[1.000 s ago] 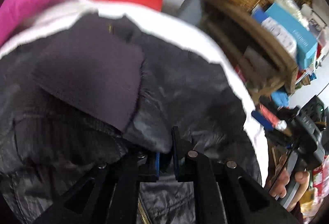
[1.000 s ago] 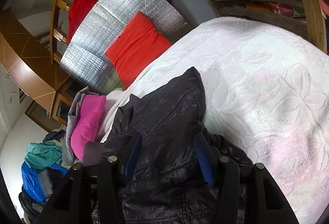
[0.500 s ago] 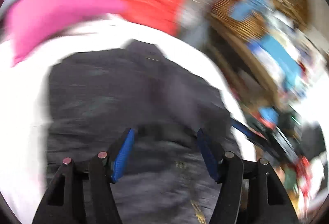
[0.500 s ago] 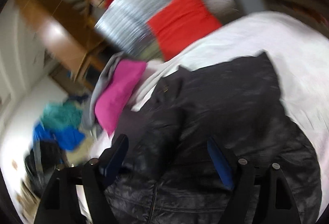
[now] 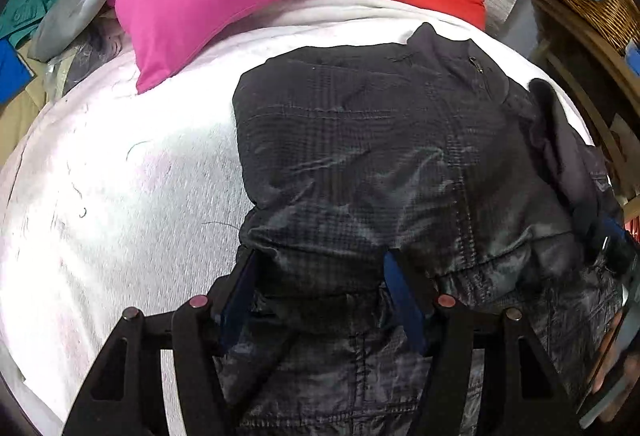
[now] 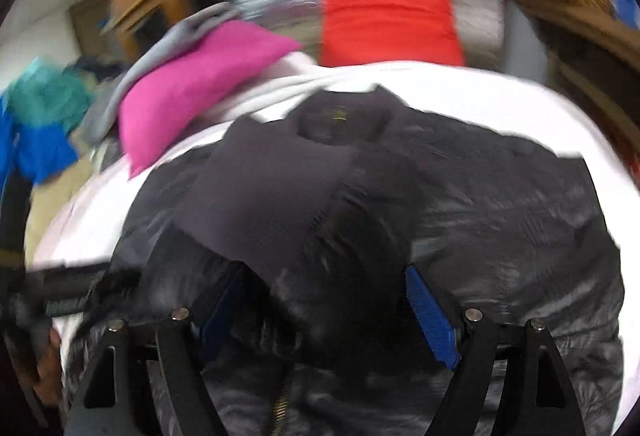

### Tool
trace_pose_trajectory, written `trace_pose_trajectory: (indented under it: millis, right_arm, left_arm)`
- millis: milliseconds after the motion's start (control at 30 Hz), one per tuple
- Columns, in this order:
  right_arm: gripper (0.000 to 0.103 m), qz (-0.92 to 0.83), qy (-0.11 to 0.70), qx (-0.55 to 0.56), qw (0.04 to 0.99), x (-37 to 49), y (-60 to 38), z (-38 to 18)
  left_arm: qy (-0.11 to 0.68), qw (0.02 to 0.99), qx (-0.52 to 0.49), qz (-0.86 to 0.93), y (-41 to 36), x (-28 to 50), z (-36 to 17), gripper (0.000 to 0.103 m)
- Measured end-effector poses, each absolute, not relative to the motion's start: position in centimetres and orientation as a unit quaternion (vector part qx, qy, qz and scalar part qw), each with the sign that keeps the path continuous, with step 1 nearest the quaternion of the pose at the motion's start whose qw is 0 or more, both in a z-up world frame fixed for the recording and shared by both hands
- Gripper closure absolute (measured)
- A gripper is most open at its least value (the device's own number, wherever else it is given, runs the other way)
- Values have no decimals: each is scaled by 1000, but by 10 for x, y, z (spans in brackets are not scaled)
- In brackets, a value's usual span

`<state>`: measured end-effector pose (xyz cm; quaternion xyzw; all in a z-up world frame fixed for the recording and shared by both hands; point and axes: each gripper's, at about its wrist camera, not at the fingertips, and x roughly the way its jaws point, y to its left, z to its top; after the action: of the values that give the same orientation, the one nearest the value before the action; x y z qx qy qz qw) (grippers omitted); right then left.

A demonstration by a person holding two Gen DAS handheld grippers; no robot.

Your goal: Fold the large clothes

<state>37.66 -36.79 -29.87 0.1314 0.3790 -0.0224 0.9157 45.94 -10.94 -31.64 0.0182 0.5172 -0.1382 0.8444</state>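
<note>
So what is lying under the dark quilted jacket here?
The dark quilted jacket lies on a white textured blanket, which shows around its edges. Whatever sits directly beneath the jacket's middle is covered.

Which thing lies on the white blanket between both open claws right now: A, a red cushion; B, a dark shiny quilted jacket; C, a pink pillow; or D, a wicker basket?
B: the dark shiny quilted jacket lies spread on the white blanket, between the blue pads of the open left claw and the open right claw.
</note>
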Motion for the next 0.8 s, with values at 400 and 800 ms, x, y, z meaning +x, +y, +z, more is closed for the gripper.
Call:
trace_pose_trajectory:
  millis: [400, 800]
  right_arm:
    - [21, -6, 287, 509, 812, 334, -533, -331]
    - [90, -39, 295, 524, 798, 355, -543, -359]
  left_arm:
    - [501, 855, 72, -111, -127, 465, -322, 28]
    - [542, 834, -26, -94, -105, 486, -341, 10]
